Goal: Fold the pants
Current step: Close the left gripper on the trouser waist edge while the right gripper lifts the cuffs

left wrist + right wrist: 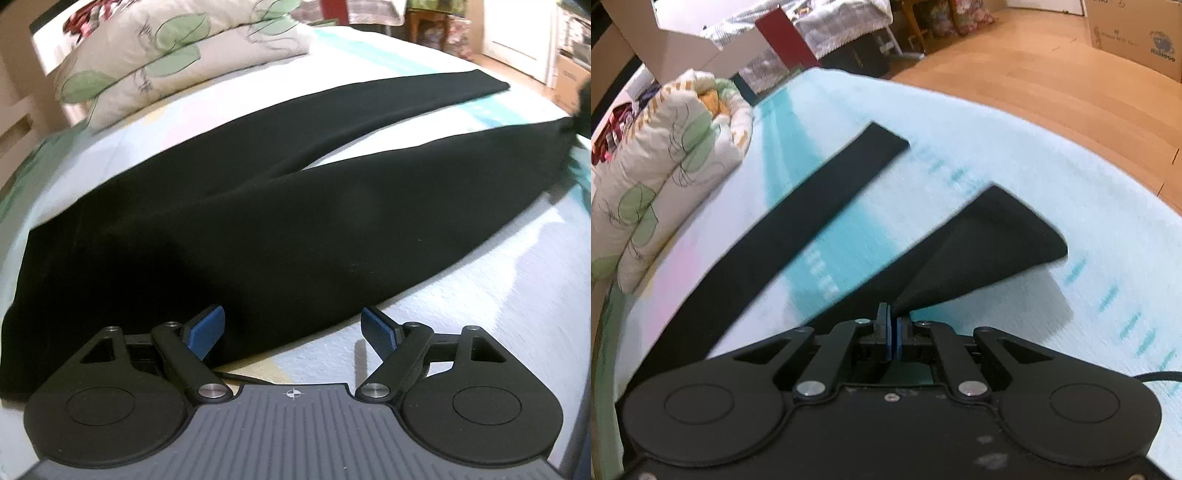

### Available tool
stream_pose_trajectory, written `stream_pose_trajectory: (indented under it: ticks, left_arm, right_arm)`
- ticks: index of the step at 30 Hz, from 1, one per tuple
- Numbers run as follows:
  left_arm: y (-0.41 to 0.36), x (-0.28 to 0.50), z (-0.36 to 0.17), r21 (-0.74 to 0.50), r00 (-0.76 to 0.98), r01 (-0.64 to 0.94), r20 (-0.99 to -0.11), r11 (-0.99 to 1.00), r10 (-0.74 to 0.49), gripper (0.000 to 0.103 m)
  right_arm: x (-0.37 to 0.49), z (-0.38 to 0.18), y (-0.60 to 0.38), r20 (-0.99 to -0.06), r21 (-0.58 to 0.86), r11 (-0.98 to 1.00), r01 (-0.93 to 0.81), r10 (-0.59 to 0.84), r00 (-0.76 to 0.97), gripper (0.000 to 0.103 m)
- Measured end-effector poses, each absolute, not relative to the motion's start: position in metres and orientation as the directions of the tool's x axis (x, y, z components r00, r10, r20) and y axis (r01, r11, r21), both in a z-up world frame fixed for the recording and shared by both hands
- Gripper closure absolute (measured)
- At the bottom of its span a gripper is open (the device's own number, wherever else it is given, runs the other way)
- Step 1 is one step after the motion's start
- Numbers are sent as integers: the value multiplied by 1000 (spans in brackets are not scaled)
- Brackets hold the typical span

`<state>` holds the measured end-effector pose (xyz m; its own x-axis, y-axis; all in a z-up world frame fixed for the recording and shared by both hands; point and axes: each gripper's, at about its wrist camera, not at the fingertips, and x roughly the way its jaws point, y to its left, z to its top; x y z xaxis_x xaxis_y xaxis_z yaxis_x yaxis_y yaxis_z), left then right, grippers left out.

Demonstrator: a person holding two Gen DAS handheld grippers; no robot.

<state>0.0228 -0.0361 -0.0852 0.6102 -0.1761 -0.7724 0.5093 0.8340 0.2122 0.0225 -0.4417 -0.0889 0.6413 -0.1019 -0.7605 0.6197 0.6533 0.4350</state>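
Observation:
Black pants (258, 229) lie spread on the bed, waist at the near left, two legs running away to the right. My left gripper (293, 330) is open, its blue pads (207, 328) by the pants' near edge at the hip, holding nothing. My right gripper (892, 325) is shut on the near pant leg (979, 251) close to its hem, and the cloth there is lifted and bunched. The other leg (798, 214) lies flat to the left. In the left wrist view the right gripper shows only as a dark blur (581, 107) at the leg's end.
A leaf-print pillow (166, 62) lies at the bed's far left, also in the right wrist view (665, 166). The pale blue bedspread (1071, 184) ends at a wooden floor (1052, 74). A cardboard box (1137, 33) stands beyond.

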Motion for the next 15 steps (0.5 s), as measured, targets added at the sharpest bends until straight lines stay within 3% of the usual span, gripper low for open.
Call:
stream_pose_trajectory:
  ticks: [10, 13, 15]
  left_arm:
    - [-46, 10, -98, 331, 662, 517, -739, 789, -124, 23]
    - [-49, 7, -102, 375, 682, 536, -720, 756, -127, 35]
    - [-51, 7, -101, 349, 661, 577, -730, 738, -172, 61]
  right_arm:
    - [33, -53, -437, -718, 474, 645, 599, -112, 687, 98]
    - [32, -50, -435, -722, 472, 645, 602, -109, 683, 98]
    - [32, -49, -435, -726, 471, 639, 608, -110, 679, 98]
